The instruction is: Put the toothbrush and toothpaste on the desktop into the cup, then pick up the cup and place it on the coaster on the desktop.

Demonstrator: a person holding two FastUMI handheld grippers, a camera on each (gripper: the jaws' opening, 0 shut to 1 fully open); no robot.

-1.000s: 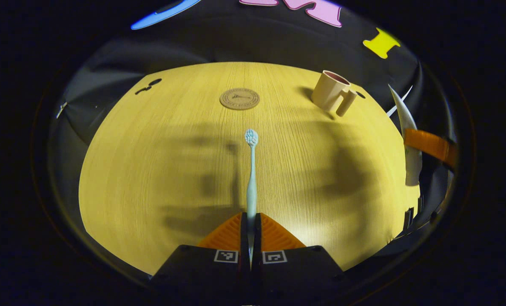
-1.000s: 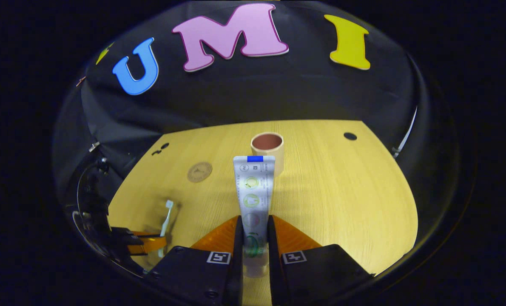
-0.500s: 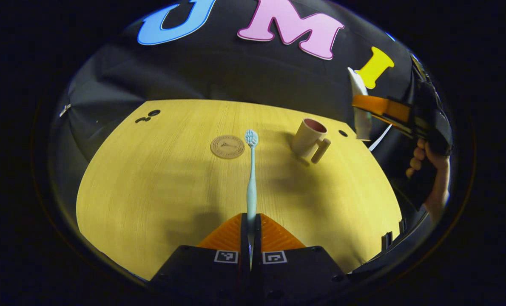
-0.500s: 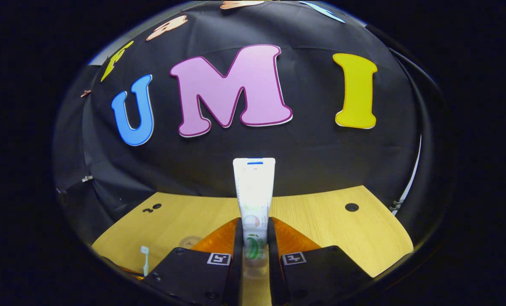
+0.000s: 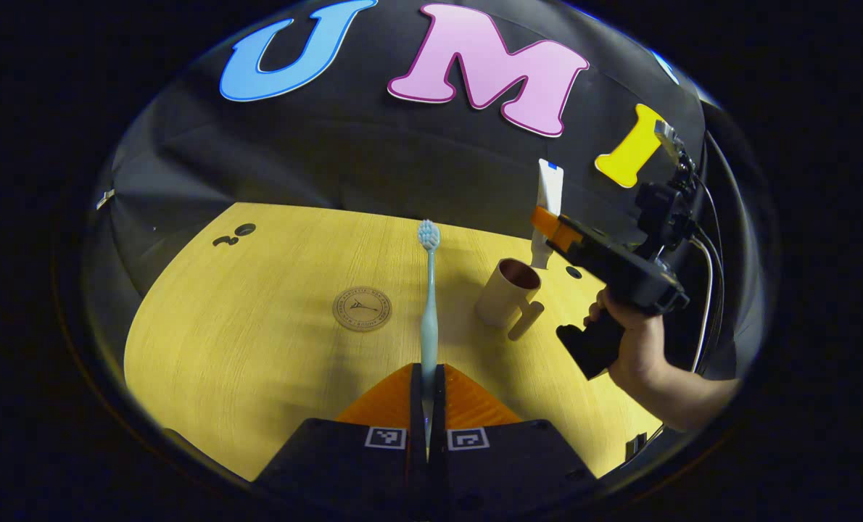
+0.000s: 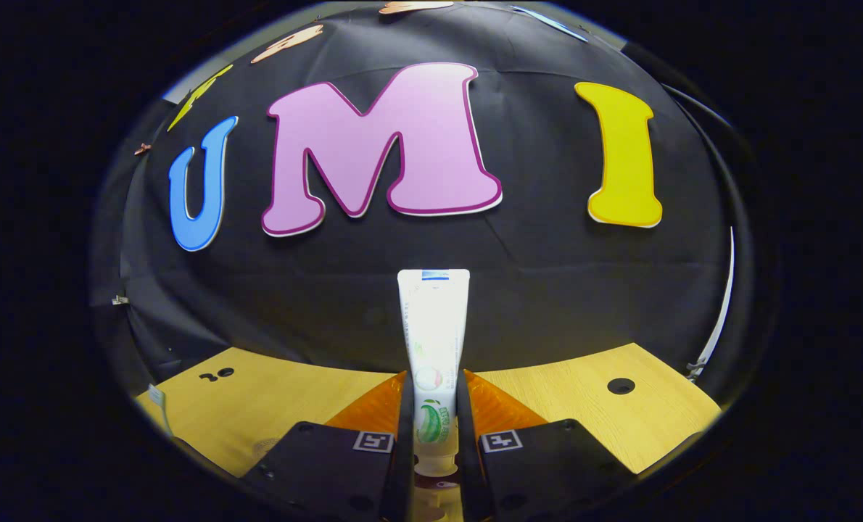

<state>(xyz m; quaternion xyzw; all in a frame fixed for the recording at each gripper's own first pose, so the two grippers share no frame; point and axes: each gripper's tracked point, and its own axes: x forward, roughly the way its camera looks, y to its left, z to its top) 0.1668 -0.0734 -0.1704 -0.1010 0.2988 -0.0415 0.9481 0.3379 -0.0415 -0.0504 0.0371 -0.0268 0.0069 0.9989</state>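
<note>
Toothbrush (image 5: pixel 428 290) clamped by its handle in the left gripper (image 5: pixel 426 377) above the desktop (image 5: pixel 257 319), toothpaste tube (image 6: pixel 433 326) clenched upright in the right gripper (image 6: pixel 434 406) over the cup (image 5: pixel 505 291), coaster (image 5: pixel 362 309) left of it.

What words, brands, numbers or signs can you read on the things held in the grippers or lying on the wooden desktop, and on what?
On the white toothpaste tube: green and blue print, too blurred to read.
On the round brown coaster: embossed ring and centre mark, too small to read.
On the light blue toothbrush and the beige handled cup: no text seen.
Nothing can be quoted.
</note>
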